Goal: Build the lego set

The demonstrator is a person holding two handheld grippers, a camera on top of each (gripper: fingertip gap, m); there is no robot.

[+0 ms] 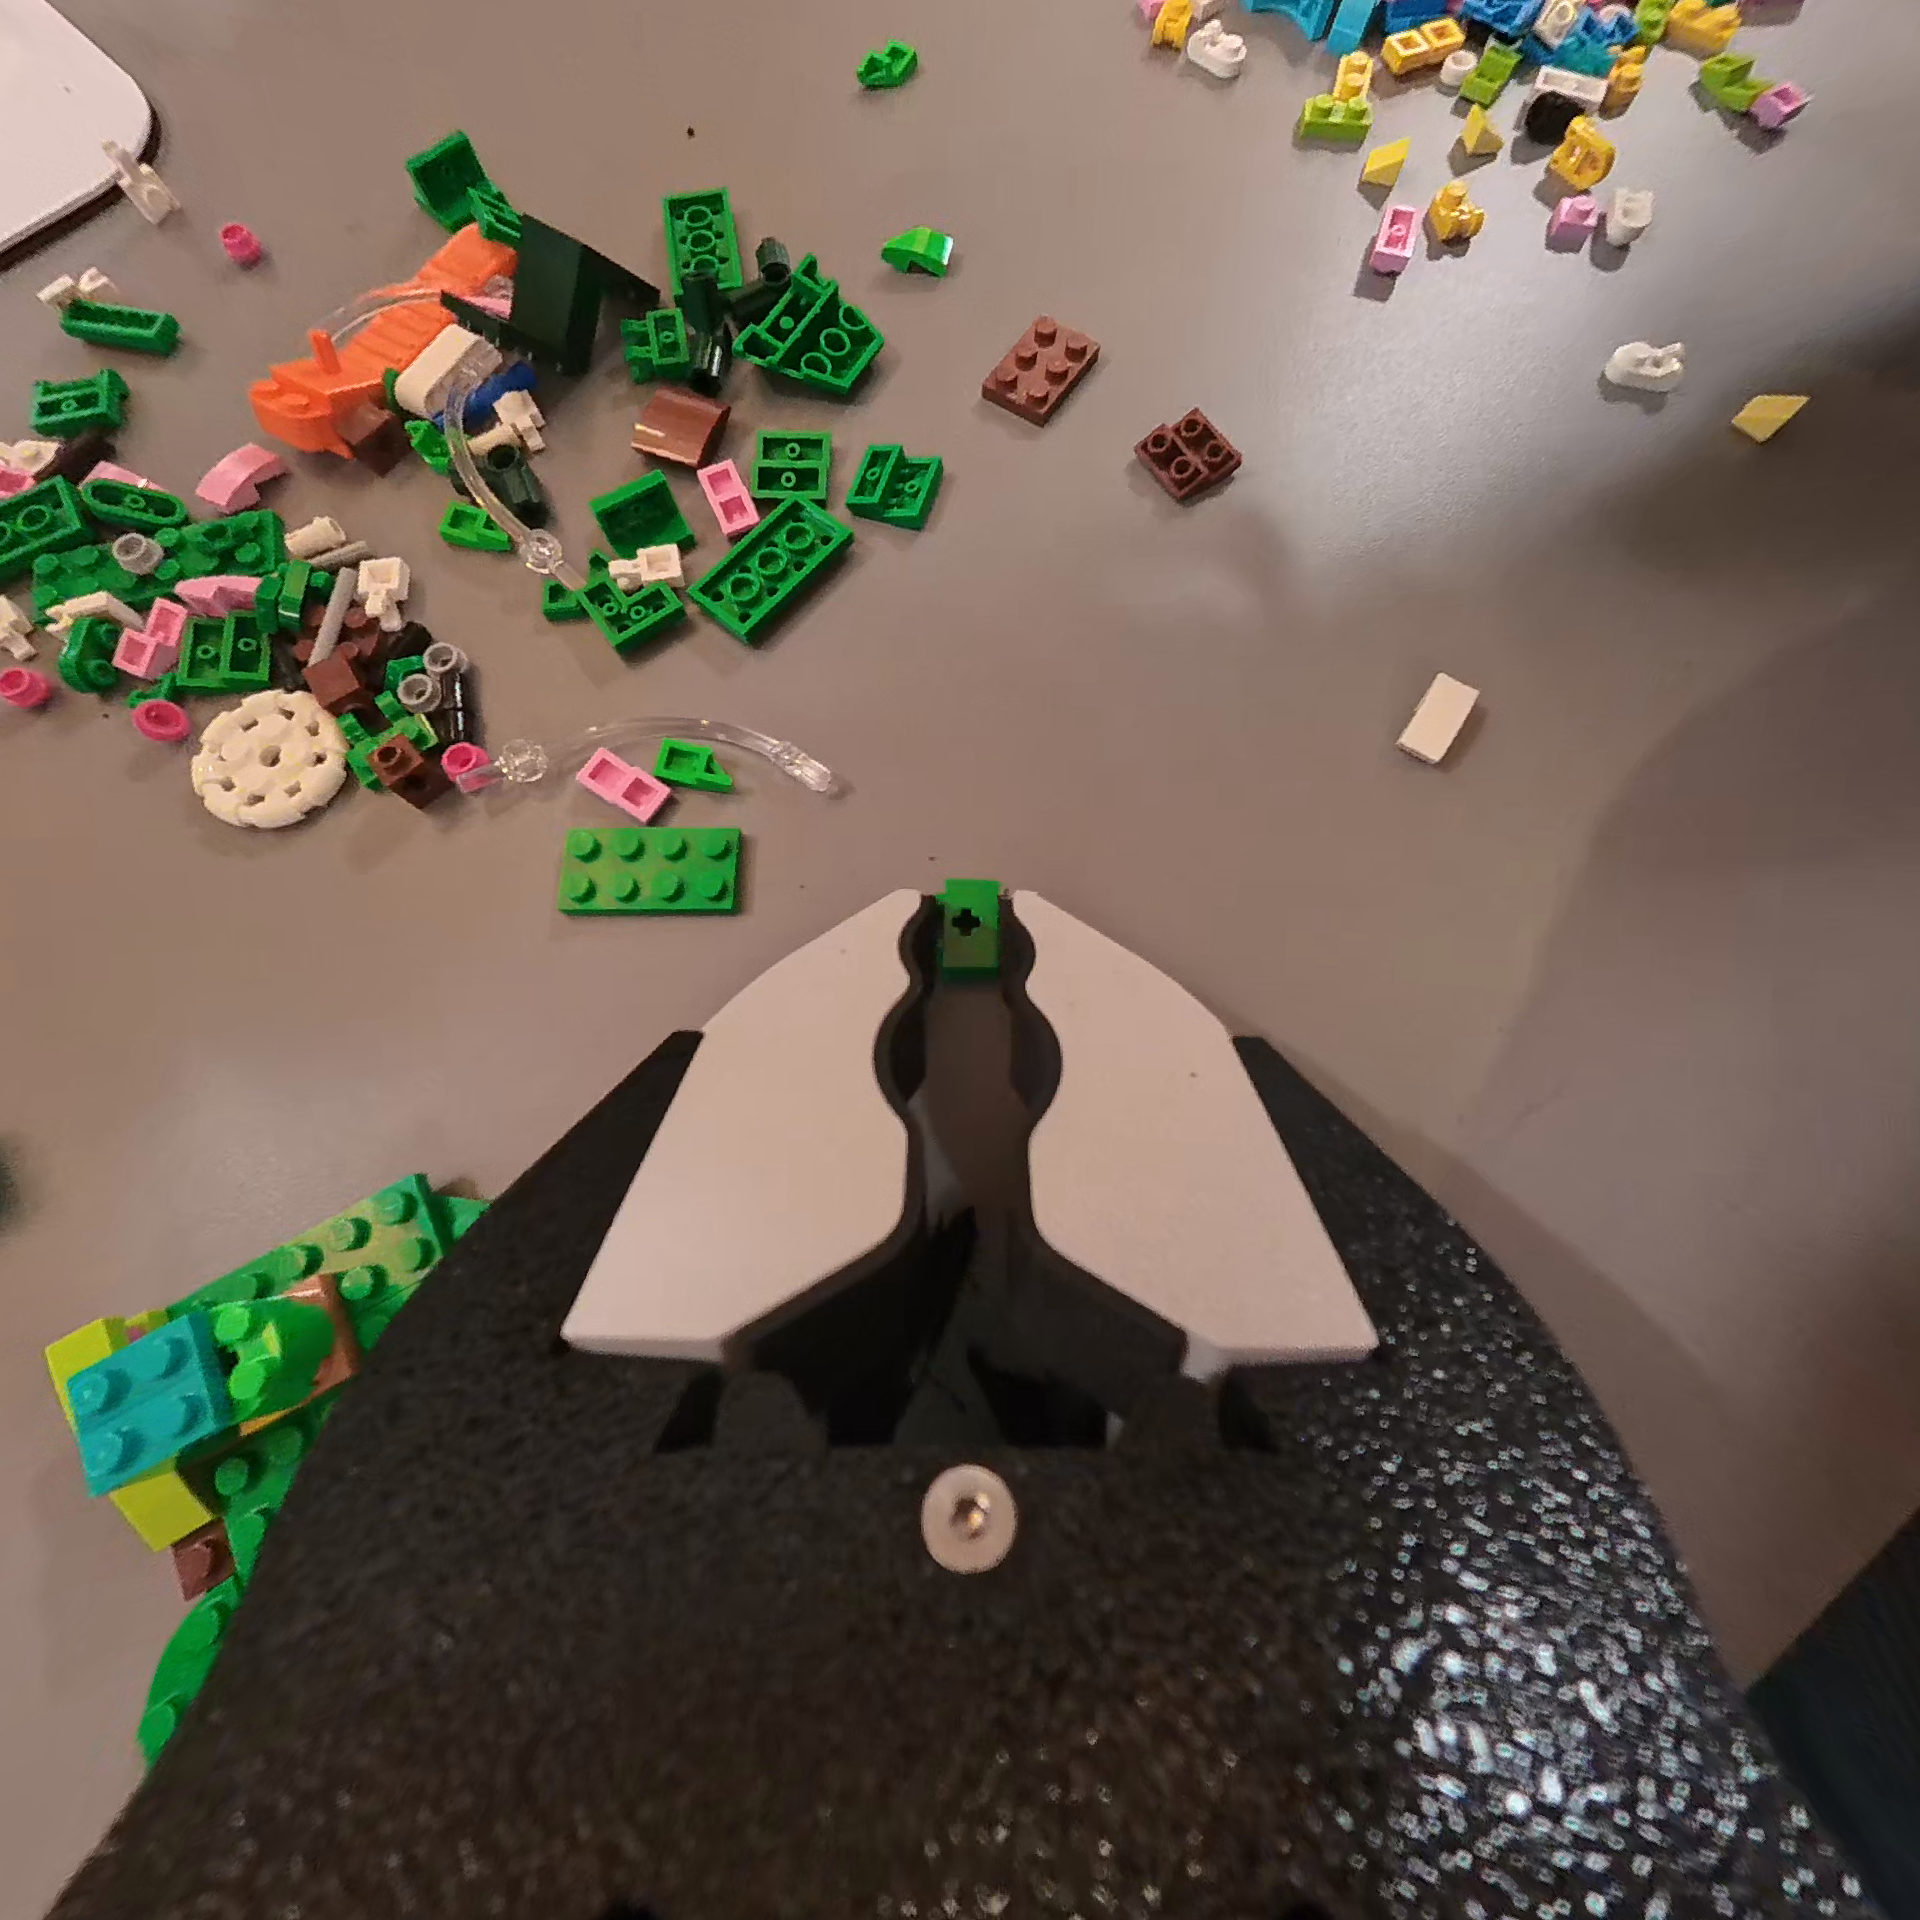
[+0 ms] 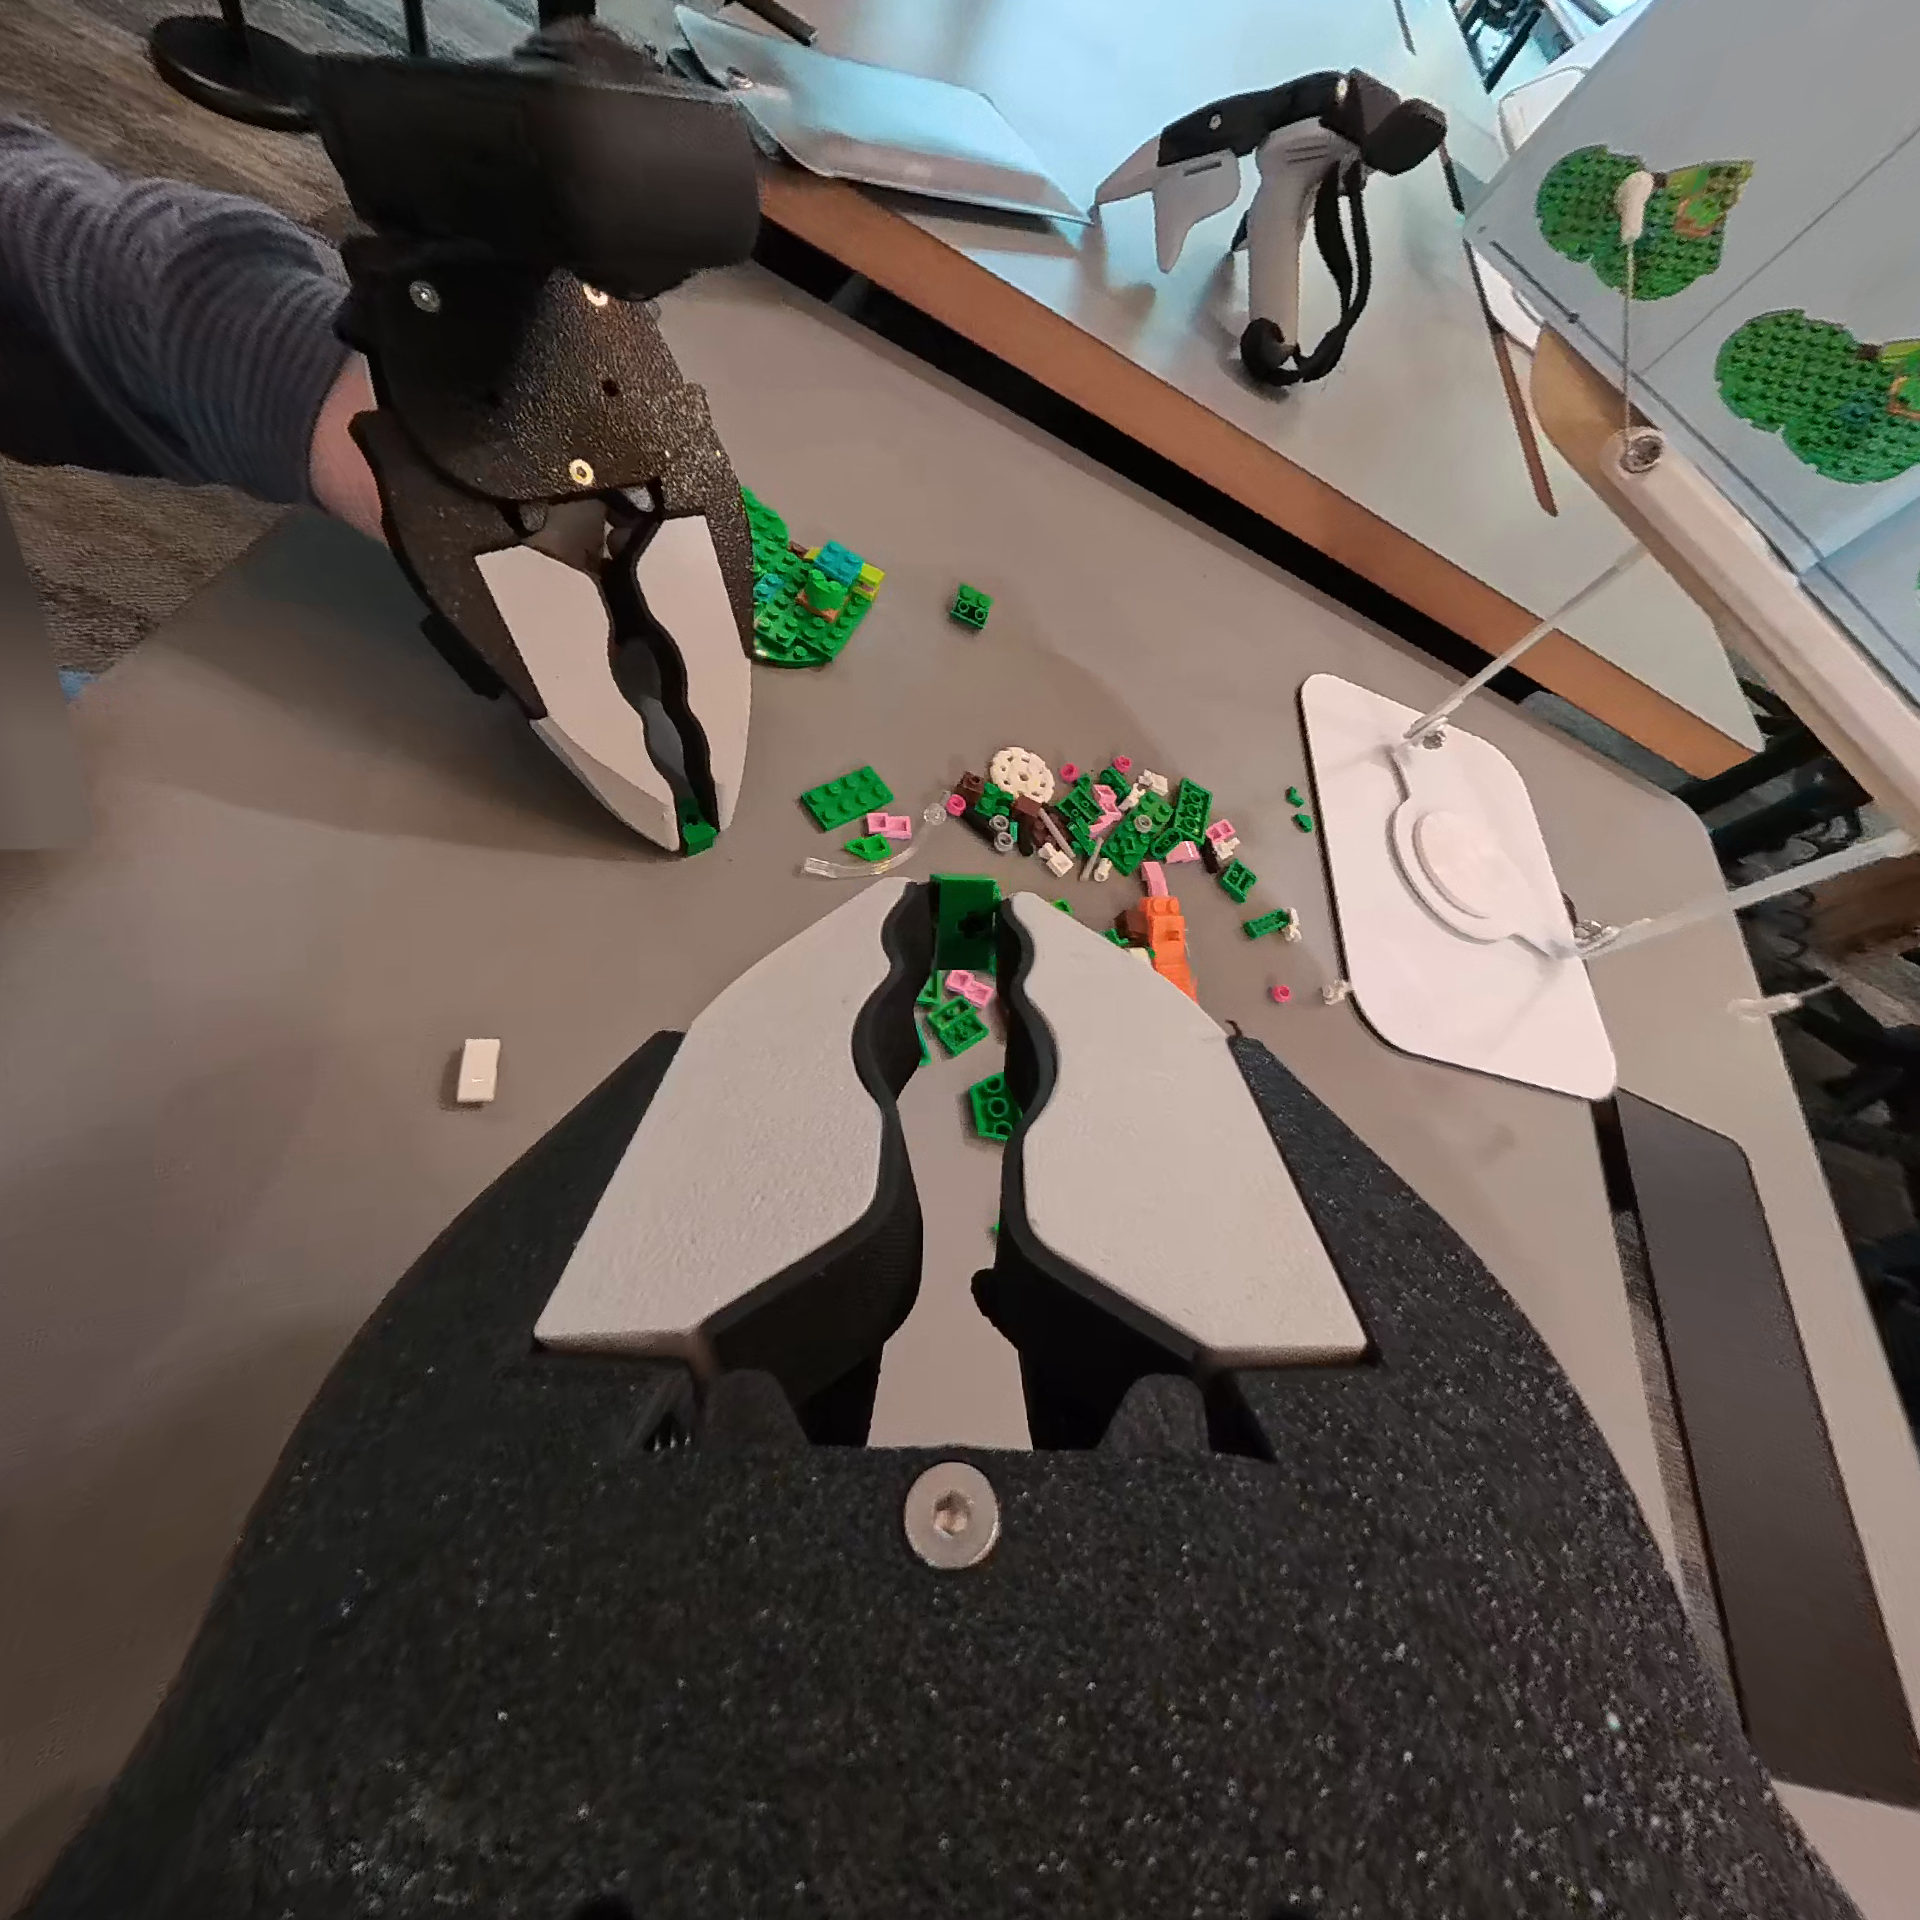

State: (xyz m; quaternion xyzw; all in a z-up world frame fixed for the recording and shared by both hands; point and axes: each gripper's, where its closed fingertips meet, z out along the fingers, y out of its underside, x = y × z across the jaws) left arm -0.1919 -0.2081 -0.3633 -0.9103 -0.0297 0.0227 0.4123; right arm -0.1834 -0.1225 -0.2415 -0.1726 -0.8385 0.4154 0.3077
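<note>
left hand-held gripper (image 1: 969, 914): fingers pinched on a small green brick with a cross hole (image 1: 968, 932), tips low over the grey surface (image 1: 1143, 644); in the right wrist view the same gripper (image 2: 694, 821) points down, held by a person's hand in a striped sleeve (image 2: 145, 312).
right hand-held gripper (image 2: 961, 914): fingers pinched on a green piece with a cross hole (image 2: 964, 920), above the loose pile.
partial build: green baseplate model with teal and lime bricks (image 1: 208, 1382), just beside the left gripper body; in the right wrist view (image 2: 816, 603) it sits behind the left gripper.
green 2x4 plate (image 1: 650, 871): flat on the surface, near the left gripper tips, on the pile side.
loose pile (image 1: 416, 499): green, pink, brown, white pieces plus an orange part (image 1: 353, 353), beyond the green plate.
white tile (image 1: 1439, 719): alone, well apart from the pile.
brown bricks (image 1: 1041, 370): two, between the pile and the far bright pile.
bright pile (image 1: 1507, 73): yellow, blue, pink pieces at the far edge.
white stand base (image 2: 1455, 883): beside the pile, carrying the instruction pages (image 2: 1714, 260).
spare gripper (image 2: 1268, 208): on the far table.
</note>
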